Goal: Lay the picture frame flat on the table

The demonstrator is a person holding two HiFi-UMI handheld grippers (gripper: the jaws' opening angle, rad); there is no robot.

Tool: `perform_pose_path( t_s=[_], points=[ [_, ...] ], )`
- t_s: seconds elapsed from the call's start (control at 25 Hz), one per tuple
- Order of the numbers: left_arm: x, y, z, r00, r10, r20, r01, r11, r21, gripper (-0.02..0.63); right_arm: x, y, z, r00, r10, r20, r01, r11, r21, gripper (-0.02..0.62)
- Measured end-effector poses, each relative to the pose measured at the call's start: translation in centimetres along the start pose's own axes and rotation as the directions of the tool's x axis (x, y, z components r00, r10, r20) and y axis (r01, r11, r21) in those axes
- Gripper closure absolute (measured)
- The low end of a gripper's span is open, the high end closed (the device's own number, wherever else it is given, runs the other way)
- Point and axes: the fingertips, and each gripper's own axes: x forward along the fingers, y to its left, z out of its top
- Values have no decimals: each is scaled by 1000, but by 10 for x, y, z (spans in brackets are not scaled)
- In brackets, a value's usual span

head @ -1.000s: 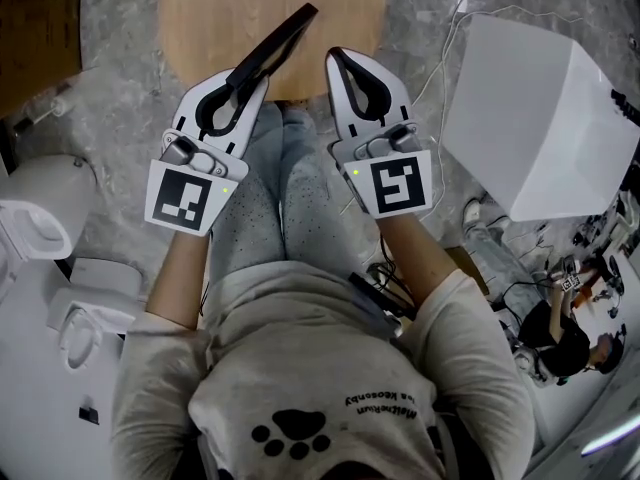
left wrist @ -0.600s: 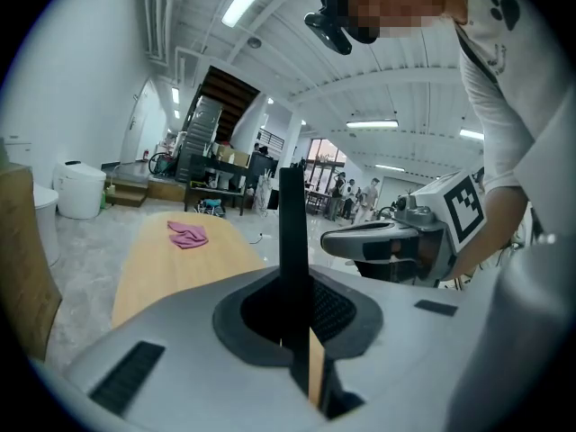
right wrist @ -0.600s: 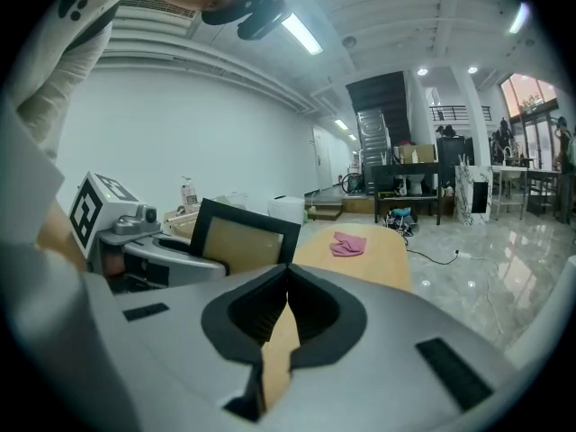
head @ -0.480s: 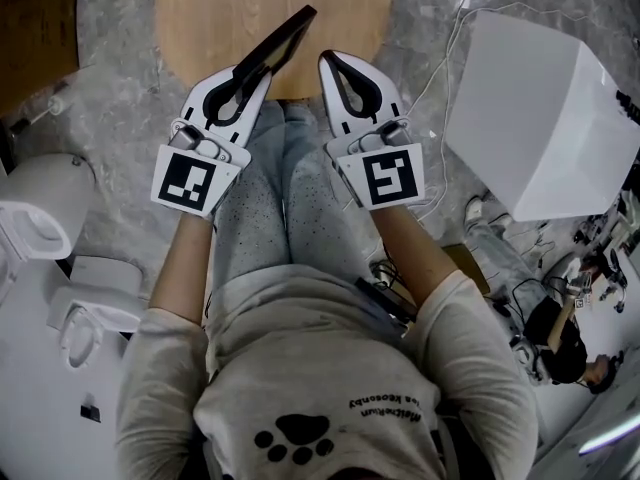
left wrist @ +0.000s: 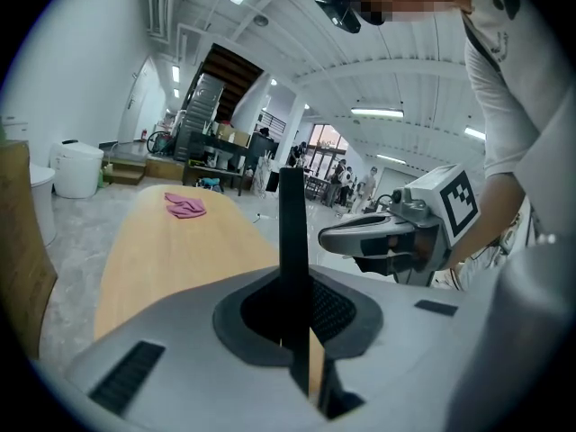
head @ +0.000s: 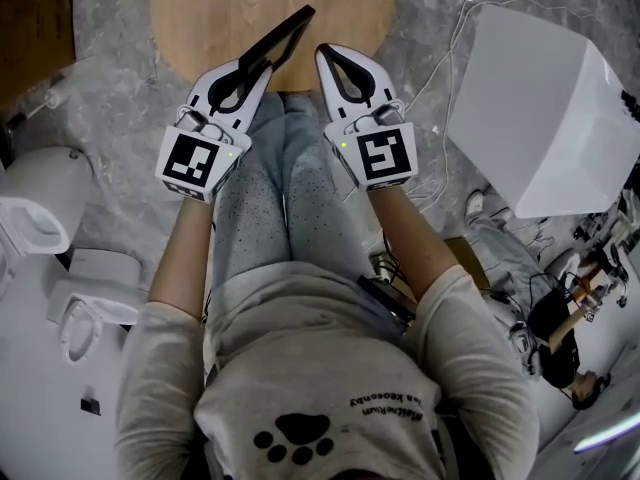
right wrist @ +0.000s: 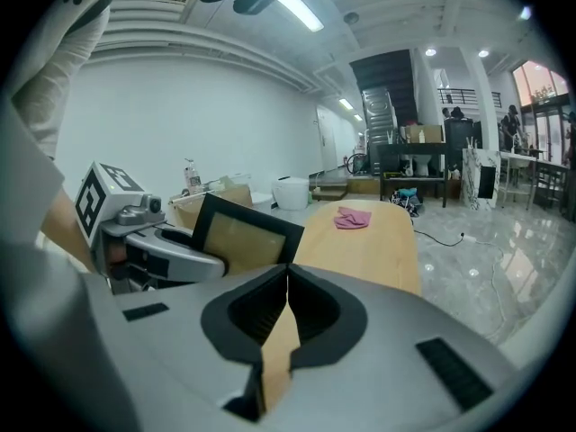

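The black picture frame [head: 280,40] stands on edge, tilted up over the near rim of the wooden table [head: 220,8]. My left gripper [head: 256,66] is shut on the frame's lower edge. In the left gripper view the frame [left wrist: 291,232] shows edge-on as a dark upright bar between the pads. My right gripper [head: 328,54] is beside it to the right, shut with nothing in it. In the right gripper view the frame [right wrist: 241,235] shows its tan panel, held by the left gripper [right wrist: 193,257]. Both grippers hover above the person's knees at the table edge.
A pink cloth [right wrist: 353,217] lies at the far end of the table [right wrist: 373,241]. A big white box [head: 540,118] stands on the floor at the right, with cables beside it. White appliances [head: 40,218] are at the left and a brown cabinet [head: 30,18] at the top left.
Both grippers have shifted a little toward the table and sunk lower, the left one carrying the frame along. Both grips look unchanged.
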Motion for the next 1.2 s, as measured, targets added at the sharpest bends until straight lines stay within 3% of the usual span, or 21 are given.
perform_pose_path(
  t_s=[0.52, 0.64, 0.92, 1.2],
  points=[
    [4, 1, -27, 998, -35, -45, 33, 999, -40, 578, 11, 12, -39, 993, 70, -100, -65, 997, 48, 580],
    [5, 1, -36, 997, -41, -68, 38, 998, -44, 578, 16, 14, -50, 987, 94, -130, -85, 993, 76, 499],
    [6, -1, -45, 994, -74, -80, 69, 996, -54, 578, 27, 21, -75, 970, 170, -177, -142, 977, 158, 450],
    [5, -2, -47, 990, -112, -87, 108, 993, -47, 578, 36, 27, -87, 954, 239, -181, -202, 959, 199, 449]
  ],
)
